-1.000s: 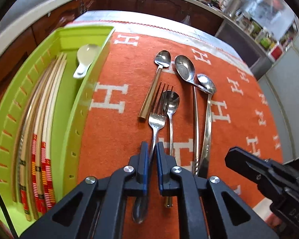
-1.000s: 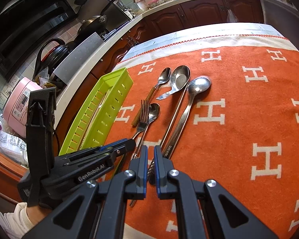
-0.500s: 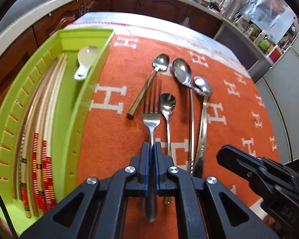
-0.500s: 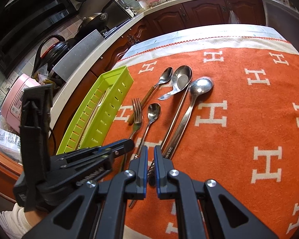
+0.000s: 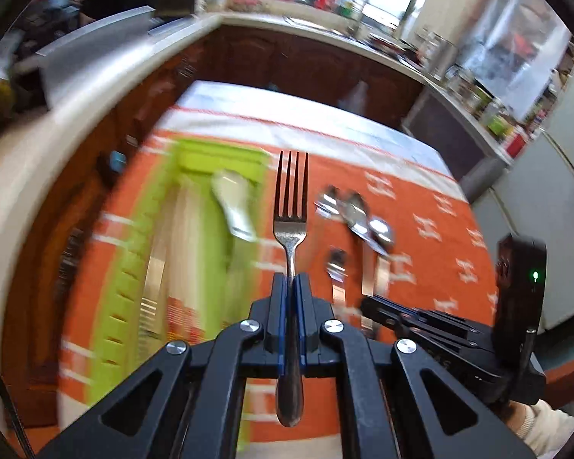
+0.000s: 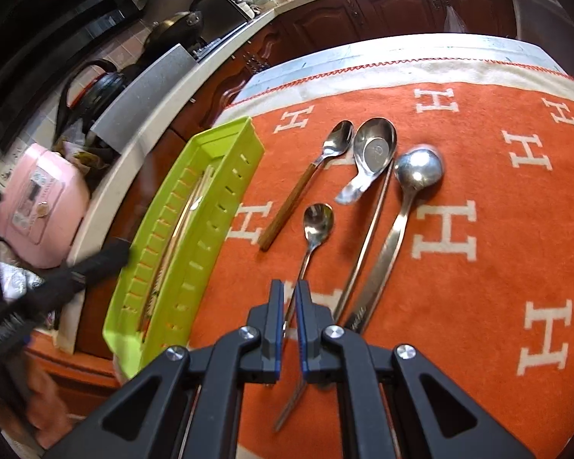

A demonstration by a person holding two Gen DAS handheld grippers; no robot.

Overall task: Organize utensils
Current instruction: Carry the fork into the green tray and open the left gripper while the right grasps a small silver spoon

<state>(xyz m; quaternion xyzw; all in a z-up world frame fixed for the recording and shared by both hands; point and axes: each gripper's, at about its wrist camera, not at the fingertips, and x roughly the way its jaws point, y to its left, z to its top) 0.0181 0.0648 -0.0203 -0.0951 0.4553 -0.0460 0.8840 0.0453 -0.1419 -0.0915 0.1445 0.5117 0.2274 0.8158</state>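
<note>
With the fork [image 5: 291, 206] being held clamped by its handle in the left tool [image 5: 291, 287], lifted just beside the green tray [image 5: 134, 267], it is best being lowered lengthwise alongside the chopsticks [image 5: 180, 252], while the nearly closed right tool [image 6: 290, 294] is being kept over a spoon handle [image 6: 306, 267], gripping nothing.

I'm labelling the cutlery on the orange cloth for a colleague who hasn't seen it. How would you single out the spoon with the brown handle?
Start at the green tray on the left edge of the orange cloth. Just right of its far end, four spoons lie side by side; the brown-handled spoon is the one nearest the tray. It alone has a wood-coloured handle; its neighbours are all metal.
</note>
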